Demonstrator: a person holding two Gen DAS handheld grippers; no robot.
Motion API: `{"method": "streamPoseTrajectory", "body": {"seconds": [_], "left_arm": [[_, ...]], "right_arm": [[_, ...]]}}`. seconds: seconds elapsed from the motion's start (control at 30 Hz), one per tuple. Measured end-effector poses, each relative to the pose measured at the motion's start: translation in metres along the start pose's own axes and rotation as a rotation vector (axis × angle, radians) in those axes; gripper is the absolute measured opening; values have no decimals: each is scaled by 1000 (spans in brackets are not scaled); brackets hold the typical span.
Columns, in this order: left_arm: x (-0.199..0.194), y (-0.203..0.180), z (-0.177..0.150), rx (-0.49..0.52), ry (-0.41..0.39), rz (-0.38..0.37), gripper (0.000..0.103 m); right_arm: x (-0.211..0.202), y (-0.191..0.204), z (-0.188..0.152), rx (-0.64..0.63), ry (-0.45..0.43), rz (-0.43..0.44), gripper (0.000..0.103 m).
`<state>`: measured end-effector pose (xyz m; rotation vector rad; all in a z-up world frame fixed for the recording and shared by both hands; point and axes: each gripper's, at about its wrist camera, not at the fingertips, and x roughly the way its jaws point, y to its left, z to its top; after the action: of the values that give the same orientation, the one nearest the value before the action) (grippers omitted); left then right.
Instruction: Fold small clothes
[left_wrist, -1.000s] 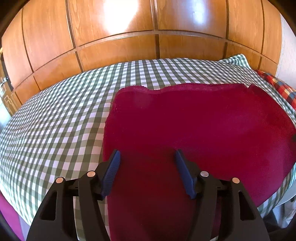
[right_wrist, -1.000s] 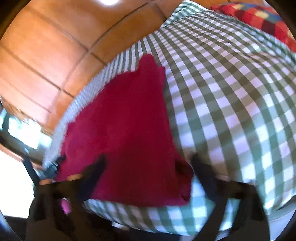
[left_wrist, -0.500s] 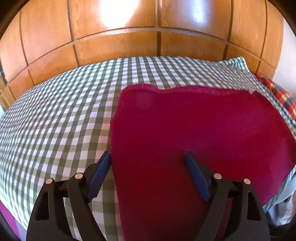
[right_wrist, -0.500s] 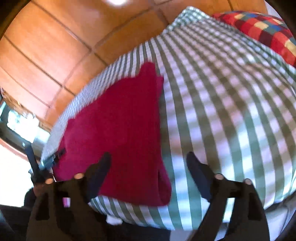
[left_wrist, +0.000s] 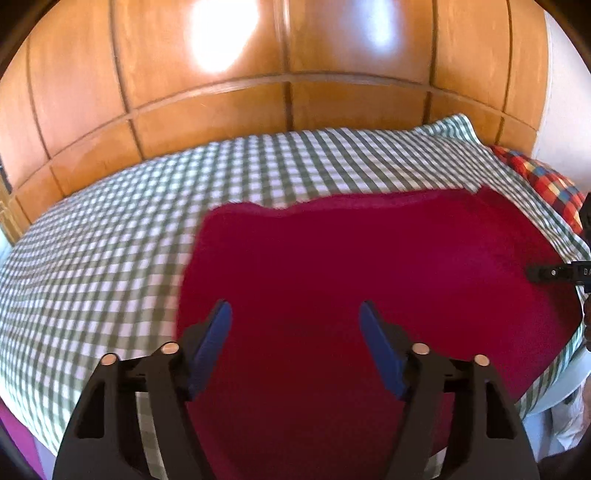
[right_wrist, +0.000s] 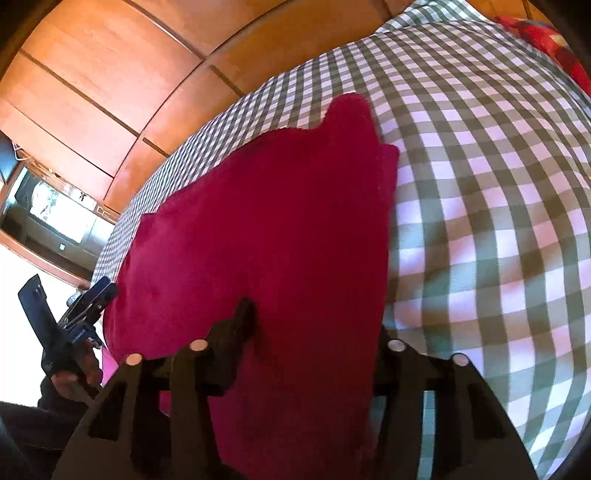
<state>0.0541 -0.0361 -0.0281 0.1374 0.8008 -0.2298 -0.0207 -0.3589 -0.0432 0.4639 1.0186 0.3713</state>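
Note:
A dark red cloth (left_wrist: 351, 266) lies flat on the green-and-white checked bedspread (left_wrist: 129, 229). My left gripper (left_wrist: 295, 325) hovers over the cloth's near left part. Its blue pads (left_wrist: 218, 332) stand apart and touch nothing while the jaws close. In the right wrist view the red cloth (right_wrist: 280, 221) bunches up between the fingers of my right gripper (right_wrist: 314, 321). Those jaws are closing on the near right edge of the cloth, and the right finger is hidden behind the fabric. The right gripper's tip (left_wrist: 546, 274) shows at the cloth's right edge. A hand holds the left gripper (right_wrist: 88, 299).
Wooden wardrobe panels (left_wrist: 295, 55) rise behind the bed. A multicoloured checked pillow (left_wrist: 543, 184) lies at the bed's far right end. Bare checked sheet (right_wrist: 498, 184) spreads to the right of the cloth. The bed's near edge drops off just below the grippers.
The right gripper opened wide, slid left over the cloth's right edge and closed on it. The left gripper's jaws widened and then narrowed, and it drifted right over the cloth.

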Motion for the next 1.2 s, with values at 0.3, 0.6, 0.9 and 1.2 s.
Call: {"method": "streamPoseTrajectory", "body": {"seconds": [0.3, 0.6, 0.9, 1.2], "left_arm": [[15, -13, -7, 26, 31, -20, 59], [20, -13, -11, 26, 34, -26, 59], [22, -10, -14, 10, 25, -47, 59], [19, -5, -16, -8, 19, -88, 59]], "right_arm": [[4, 14, 3, 42, -19, 14, 29], [-7, 53, 15, 38, -42, -12, 25], [-13, 119, 29, -10, -54, -27, 25], [-13, 173, 43, -39, -47, -15, 24]]}}
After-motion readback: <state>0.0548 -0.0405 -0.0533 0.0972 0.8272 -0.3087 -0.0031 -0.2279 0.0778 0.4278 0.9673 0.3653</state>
